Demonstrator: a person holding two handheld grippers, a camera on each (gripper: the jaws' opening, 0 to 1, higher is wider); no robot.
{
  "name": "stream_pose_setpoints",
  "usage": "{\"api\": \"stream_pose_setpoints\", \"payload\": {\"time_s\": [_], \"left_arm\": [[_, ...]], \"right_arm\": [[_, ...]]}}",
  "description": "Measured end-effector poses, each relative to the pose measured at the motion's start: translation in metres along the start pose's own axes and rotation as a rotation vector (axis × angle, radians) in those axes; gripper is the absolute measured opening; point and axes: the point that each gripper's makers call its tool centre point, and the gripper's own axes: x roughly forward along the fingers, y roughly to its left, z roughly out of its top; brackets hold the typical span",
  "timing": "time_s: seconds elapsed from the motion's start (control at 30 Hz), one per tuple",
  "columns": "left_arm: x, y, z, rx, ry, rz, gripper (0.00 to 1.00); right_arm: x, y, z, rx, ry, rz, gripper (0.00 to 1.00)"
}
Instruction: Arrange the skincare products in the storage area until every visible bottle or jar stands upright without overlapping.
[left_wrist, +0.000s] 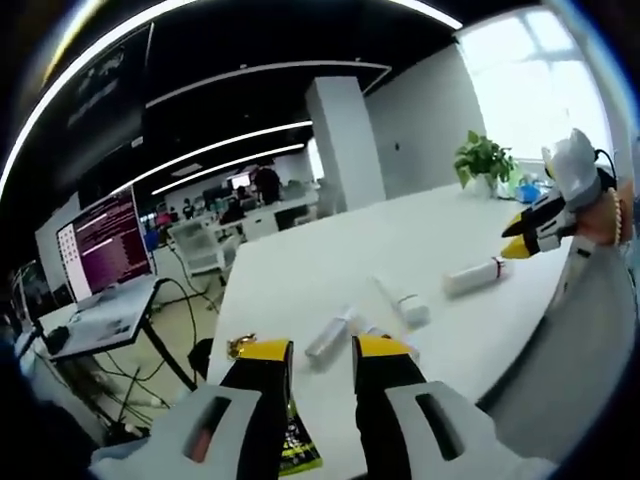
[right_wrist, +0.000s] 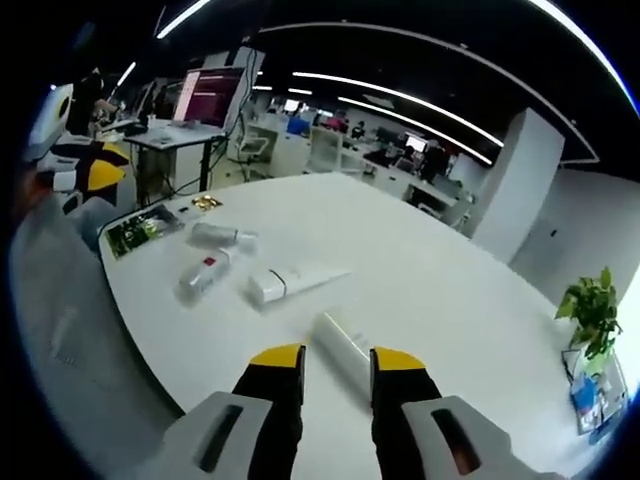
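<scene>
The left tool (left_wrist: 320, 350) hovered with its jaws parted and nothing between them, above the white tabletop (left_wrist: 330, 250). Just beyond it lay a small white bottle (left_wrist: 332, 335) on its side, a white tube (left_wrist: 402, 303) beside that, and farther off another tube (left_wrist: 475, 277). The right tool (right_wrist: 337, 358) also stood parted and empty, a fourth tube (right_wrist: 342, 350) lying flat just past its tips. A potted plant (right_wrist: 594, 308) stood at the far edge.
</scene>
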Motion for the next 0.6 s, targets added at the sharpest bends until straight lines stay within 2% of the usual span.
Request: {"api": "stream_pose_setpoints", "payload": {"time_s": [0.17, 0.47, 0.5, 0.6], "left_arm": [[0.002, -0.003, -0.003, 0.005, 0.015, -0.022, 0.19], [0.002, 0.001, -0.004, 0.024, 0.018, 0.006, 0.17], [0.002, 0.001, -0.004, 0.026, 0.021, 0.008, 0.17], [0.003, 0.002, -0.005, 0.031, 0.026, 0.014, 0.17]], "right_arm": [[0.002, -0.006, -0.006, 0.059, 0.025, -0.008, 0.21], [0.001, -0.019, -0.004, 0.187, -0.01, -0.004, 0.24], [0.002, -0.021, -0.004, 0.182, -0.012, 0.0, 0.25], [0.007, -0.036, -0.002, 0.067, -0.026, -0.024, 0.25]]}}
